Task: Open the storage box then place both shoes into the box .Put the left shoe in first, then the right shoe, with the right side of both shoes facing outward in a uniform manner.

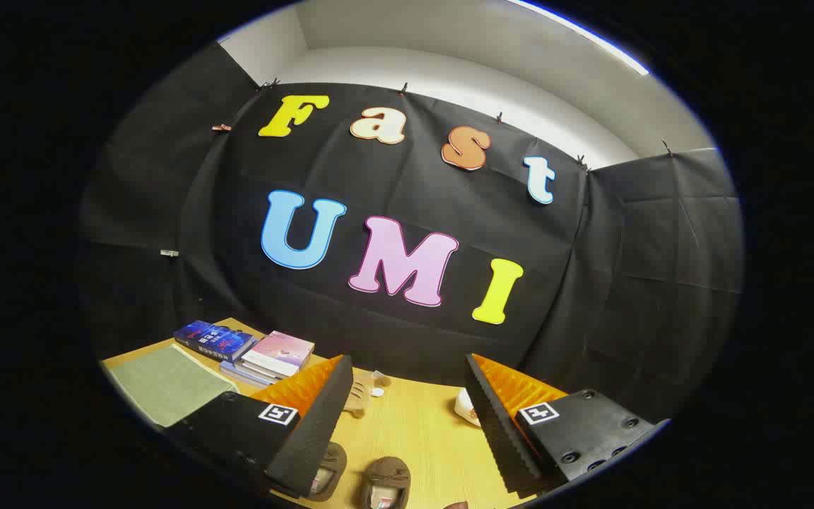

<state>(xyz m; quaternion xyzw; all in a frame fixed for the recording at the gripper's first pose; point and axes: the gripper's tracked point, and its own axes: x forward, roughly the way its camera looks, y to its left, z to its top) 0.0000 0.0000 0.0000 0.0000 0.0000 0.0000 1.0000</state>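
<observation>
Both brown soft slip-on shoes (364, 481) lie on the wooden bench (421, 431) under the wide-open, empty claw (407, 424), so neither looks boxed yet.

rides on the gripper (407, 417), looking forward along its two spread fingers. sits high above the wooden table (421, 431), tilted up toward the booth's black cloth wall (407, 325), which takes most of the frame. catches the table low and near, rolled a little to one side.
</observation>
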